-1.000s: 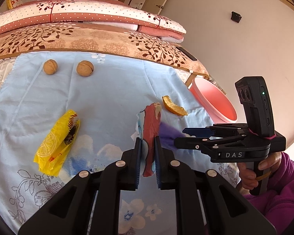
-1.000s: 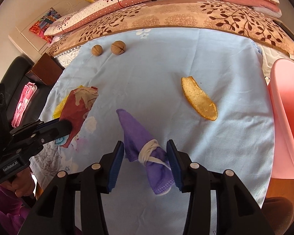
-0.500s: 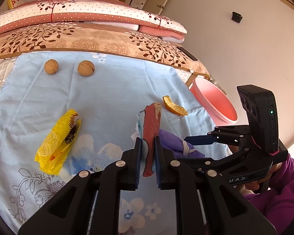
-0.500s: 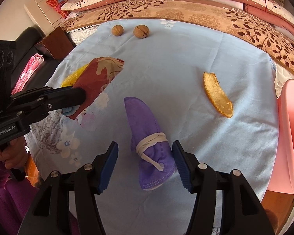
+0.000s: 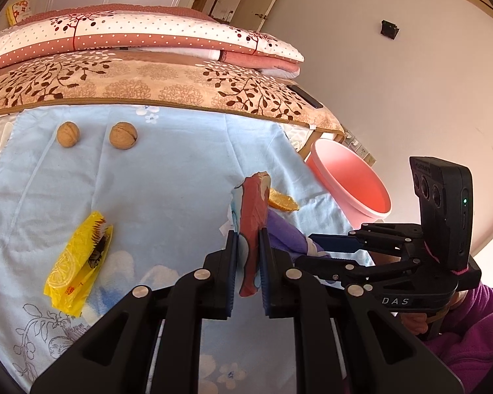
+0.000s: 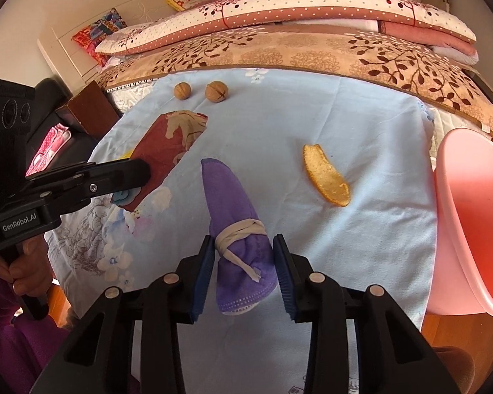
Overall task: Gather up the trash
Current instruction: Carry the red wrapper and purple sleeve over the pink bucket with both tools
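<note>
Pale blue floral cloth [image 6: 312, 115] covers the work surface, its far edge against a brown leaf-print quilt [image 6: 312, 52] at 12 o'clock and its right edge dropping off beside a pink bin [image 6: 470, 216] at 3 o'clock.

Items, left to right, right wrist view:
- Left gripper [image 6: 138, 172], 9 o'clock, clamped narrow on a flat red printed wrapper [image 6: 171, 141] that is held clear of the cloth.
- Two walnuts [image 6: 182, 91] [image 6: 216, 91], 11 o'clock, near the far edge, just apart from each other.
- Purple cloth bundle [image 6: 236, 229] tied with a pale band, centre to 6 o'clock, between the fingers of the right gripper [image 6: 245, 275]; the jaws are closing, both pads at or almost at its sides; whether they press it cannot be told.
- Orange peel [image 6: 327, 177], 2 o'clock, alone on open cloth, near the bin.

Left wrist view only: yellow wrapper [image 5: 79, 262] at 8 o'clock, flat on the cloth with bare fabric around it.

Open room: the middle band between walnuts and bundle, and the strip between peel and bin.
</note>
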